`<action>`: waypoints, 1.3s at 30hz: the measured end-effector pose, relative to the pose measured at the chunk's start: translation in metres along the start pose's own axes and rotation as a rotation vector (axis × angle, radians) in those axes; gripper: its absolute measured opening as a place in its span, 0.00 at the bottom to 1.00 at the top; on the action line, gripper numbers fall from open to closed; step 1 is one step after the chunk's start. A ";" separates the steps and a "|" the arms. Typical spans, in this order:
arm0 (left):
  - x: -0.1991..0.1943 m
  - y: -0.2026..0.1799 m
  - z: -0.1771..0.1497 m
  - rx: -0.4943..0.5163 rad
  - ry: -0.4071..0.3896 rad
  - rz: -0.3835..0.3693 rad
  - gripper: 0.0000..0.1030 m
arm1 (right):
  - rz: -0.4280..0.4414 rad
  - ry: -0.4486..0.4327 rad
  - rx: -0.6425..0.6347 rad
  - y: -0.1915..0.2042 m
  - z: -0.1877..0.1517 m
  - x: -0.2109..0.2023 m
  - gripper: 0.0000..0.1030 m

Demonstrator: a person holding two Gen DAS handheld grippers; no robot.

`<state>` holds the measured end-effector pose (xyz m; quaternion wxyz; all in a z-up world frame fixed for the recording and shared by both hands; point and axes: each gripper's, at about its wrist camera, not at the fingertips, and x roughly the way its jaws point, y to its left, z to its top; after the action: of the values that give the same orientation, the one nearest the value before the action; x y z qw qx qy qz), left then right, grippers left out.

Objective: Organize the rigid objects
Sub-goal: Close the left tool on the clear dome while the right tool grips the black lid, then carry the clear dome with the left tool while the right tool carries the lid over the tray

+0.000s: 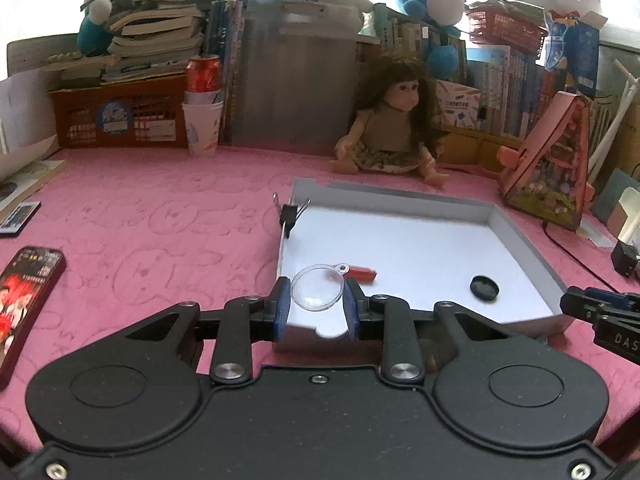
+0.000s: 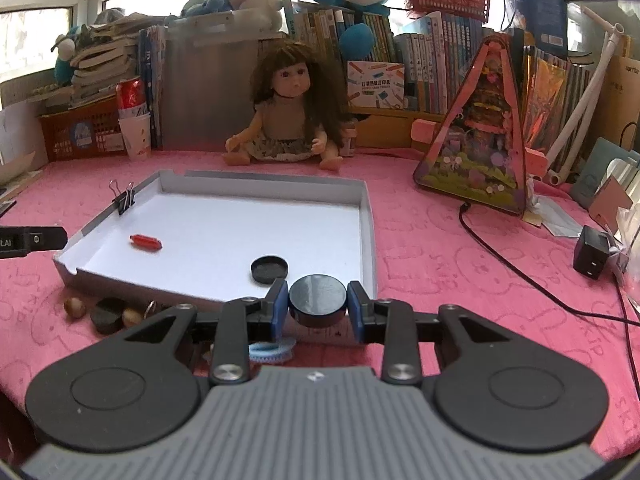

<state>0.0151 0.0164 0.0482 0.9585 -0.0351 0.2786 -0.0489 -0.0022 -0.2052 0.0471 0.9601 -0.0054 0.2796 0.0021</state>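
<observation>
My left gripper (image 1: 317, 300) is shut on a clear round magnifier lens (image 1: 317, 288), held just above the near left corner of the white tray (image 1: 520, 236). My right gripper (image 2: 318, 304) is shut on a black round disc (image 2: 318, 300), held over the tray's near right rim (image 2: 370, 232). In the tray lie a red capsule-shaped piece (image 2: 146, 241), also in the left view (image 1: 362, 271), and a black cap (image 2: 269, 269), also in the left view (image 1: 484, 287). A black binder clip (image 2: 124, 198) is clamped on the tray's left wall.
Two brown nuts (image 2: 75, 306), a dark round piece (image 2: 107, 314) and a blue toothed ring (image 2: 272, 350) lie on the pink cloth before the tray. A doll (image 2: 286, 120), a triangular toy house (image 2: 486, 136), a cable (image 2: 520, 272), a phone (image 1: 24, 300) and books surround it.
</observation>
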 end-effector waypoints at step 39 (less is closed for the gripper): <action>0.164 -0.026 0.065 0.069 0.304 -0.076 0.25 | 0.120 0.344 0.098 0.005 0.072 0.147 0.36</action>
<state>0.1859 -0.0250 0.0179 0.9034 -0.0049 0.4171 -0.0992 0.1605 -0.1996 0.0283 0.8954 0.0576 0.4392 0.0450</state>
